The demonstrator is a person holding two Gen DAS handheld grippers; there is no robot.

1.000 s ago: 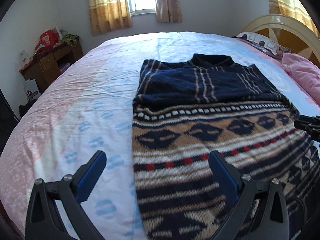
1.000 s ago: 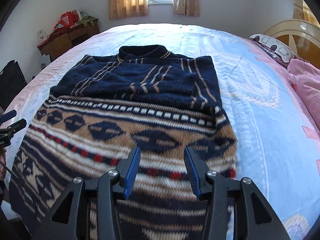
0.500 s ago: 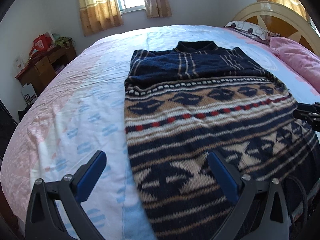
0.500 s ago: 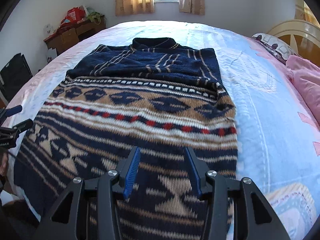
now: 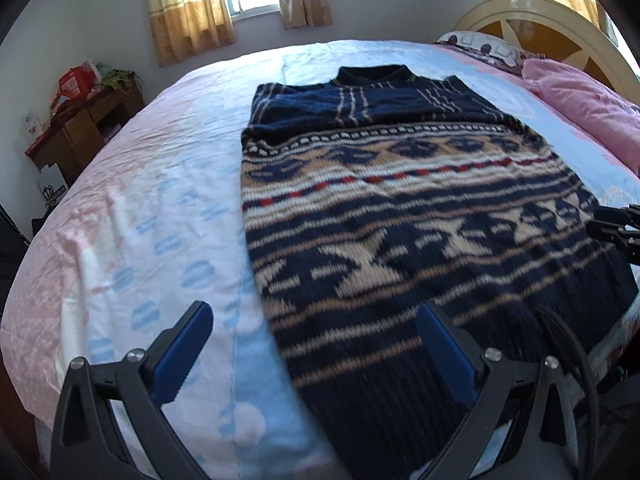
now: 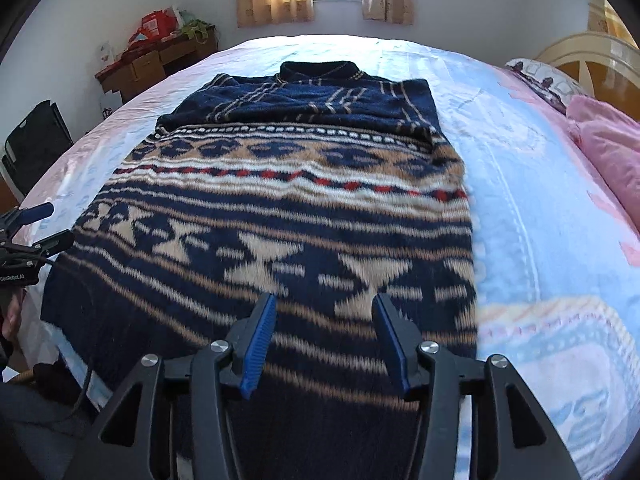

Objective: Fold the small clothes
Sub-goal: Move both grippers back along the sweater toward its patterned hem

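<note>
A navy, tan and white patterned knit sweater [image 5: 400,208] lies flat on the bed, collar at the far end, sleeves folded in; it also shows in the right wrist view [image 6: 280,208]. My left gripper [image 5: 312,344] is open and empty, above the sweater's near left hem edge. My right gripper [image 6: 324,336] is open and empty, above the near hem towards its right side. Each gripper shows at the other view's edge: the right one [image 5: 616,228], the left one [image 6: 36,228].
The bed has a pink, white and blue sheet [image 5: 140,208]. Pink pillows [image 5: 588,112] and a cream headboard [image 5: 552,20] are at the right. A wooden desk with clutter [image 5: 80,120] stands at the left wall. A black chair [image 6: 36,136] is beside the bed.
Both grippers have pulled back toward the near edge of the bed, from over the sweater's middle to its hem. The right gripper's jaws have opened wider. The sweater has not moved.
</note>
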